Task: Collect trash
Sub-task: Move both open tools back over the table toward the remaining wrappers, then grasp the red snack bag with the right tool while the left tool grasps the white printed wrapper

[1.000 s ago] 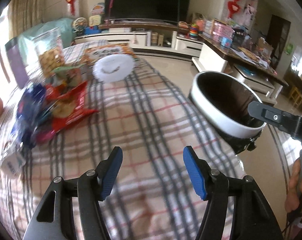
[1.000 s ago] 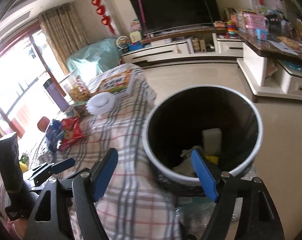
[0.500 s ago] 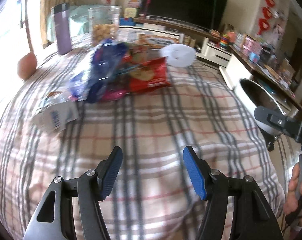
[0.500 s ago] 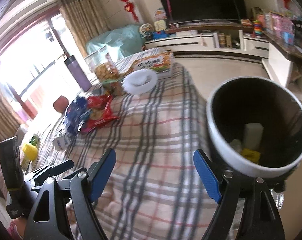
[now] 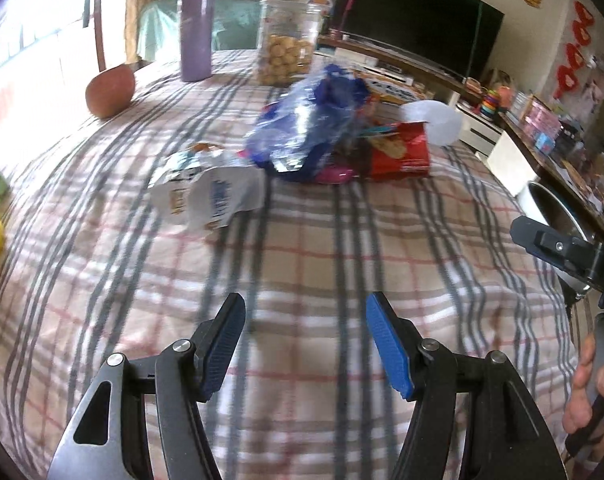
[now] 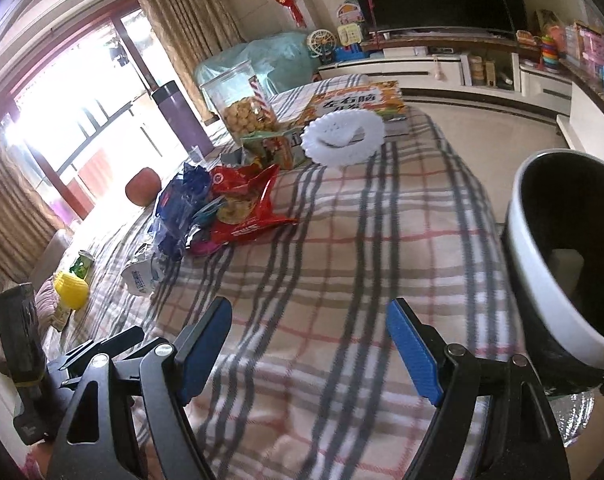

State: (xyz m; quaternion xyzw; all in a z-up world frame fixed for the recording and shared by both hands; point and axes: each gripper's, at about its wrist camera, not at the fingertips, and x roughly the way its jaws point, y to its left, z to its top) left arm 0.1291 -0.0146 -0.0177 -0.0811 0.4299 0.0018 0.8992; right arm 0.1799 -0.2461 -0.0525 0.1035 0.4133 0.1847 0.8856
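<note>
The left gripper (image 5: 305, 316) had its blue-padded jaws parted with nothing between them, poised above the bare plaid tablecloth (image 5: 302, 248). The right gripper (image 6: 310, 322) stood wider apart, likewise empty over the cloth; in the left wrist view its black body entered from the right edge, with the fingers of a hand (image 5: 590, 392) wrapped round its handle.

Beyond the left jaws lay the trash — a crumpled white wrapper (image 5: 210, 196) with blue print nearest, then a blue and clear plastic bag (image 5: 306, 128) heaped against a red snack packet (image 5: 398, 148), with a pink scrap showing under the bag. All of it was well apart from both grippers. In the right wrist view the same pile sat to the upper left of the jaws.

At the right edge of that view the bin (image 6: 542, 264), white-rimmed and dark inside, stood just off the table's edge with a pale item visible in it.

Farther back on the table were a white frilled paper plate (image 6: 342, 138), a clear jar of biscuits (image 5: 288, 46), a purple flask (image 5: 194, 32), a printed box (image 6: 362, 100) and a reddish round fruit (image 5: 110, 90) — a yellow object (image 6: 71, 290) lay near the left edge.
</note>
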